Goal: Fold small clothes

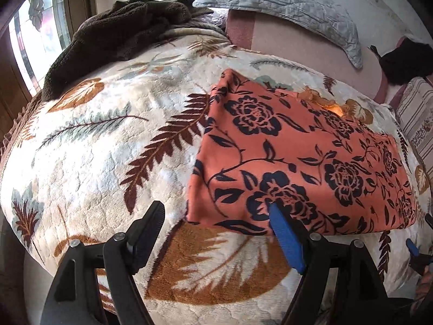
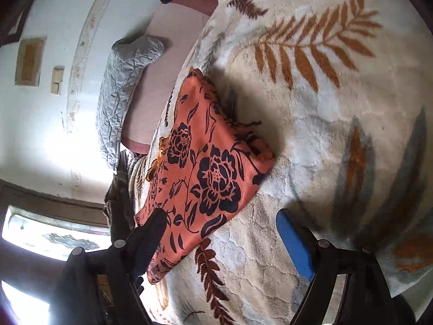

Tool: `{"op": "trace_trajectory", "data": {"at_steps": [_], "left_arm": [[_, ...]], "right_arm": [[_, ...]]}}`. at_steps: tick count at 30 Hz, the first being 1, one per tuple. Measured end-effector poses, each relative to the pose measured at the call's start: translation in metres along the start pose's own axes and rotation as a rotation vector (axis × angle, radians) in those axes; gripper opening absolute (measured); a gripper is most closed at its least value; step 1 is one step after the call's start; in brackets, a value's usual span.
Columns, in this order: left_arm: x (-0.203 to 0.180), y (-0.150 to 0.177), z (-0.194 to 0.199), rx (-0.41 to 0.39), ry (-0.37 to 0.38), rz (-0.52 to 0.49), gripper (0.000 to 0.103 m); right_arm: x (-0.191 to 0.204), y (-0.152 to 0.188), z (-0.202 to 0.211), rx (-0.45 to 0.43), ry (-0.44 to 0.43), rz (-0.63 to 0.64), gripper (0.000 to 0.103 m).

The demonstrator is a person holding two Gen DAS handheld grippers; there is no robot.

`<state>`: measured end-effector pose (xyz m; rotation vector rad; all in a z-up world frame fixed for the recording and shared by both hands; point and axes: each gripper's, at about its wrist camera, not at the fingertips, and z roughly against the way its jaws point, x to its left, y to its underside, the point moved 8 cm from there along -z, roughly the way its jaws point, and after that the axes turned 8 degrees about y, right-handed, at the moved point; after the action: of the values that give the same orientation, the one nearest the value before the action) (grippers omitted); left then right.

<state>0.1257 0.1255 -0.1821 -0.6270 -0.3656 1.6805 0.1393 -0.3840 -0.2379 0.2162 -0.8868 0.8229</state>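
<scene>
While my left gripper (image 1: 216,214) and right gripper (image 2: 222,222) hang wide and hold nothing | orange cloth (image 1: 297,157), frame middle, folded | a bump could flop it open on the fluffy blanket (image 1: 108,140).

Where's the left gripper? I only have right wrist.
Observer: The left gripper is over the near left corner of the folded orange floral garment, jaws open, gripping nothing.
Operator: Touching the cloth?
Observer: Its blue finger overlaps the garment's near edge in the picture. I cannot tell whether they touch.
Operator: Anything past the garment's right end?
Observer: A striped cushion lies just beyond it.
</scene>
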Motion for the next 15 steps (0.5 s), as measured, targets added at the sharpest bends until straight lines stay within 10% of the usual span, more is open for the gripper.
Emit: {"op": "trace_trajectory", "data": {"at_steps": [9, 15], "left_arm": [[-0.098, -0.025, -0.019, -0.023, 0.055, -0.136, 0.08], [-0.138, -0.033, -0.056, 0.008, 0.028, -0.186, 0.08]], "right_arm": [[0.013, -0.027, -0.028, -0.002, 0.025, -0.056, 0.08], [0.017, -0.03, -0.049, 0.036, 0.195, 0.103, 0.009]]}}
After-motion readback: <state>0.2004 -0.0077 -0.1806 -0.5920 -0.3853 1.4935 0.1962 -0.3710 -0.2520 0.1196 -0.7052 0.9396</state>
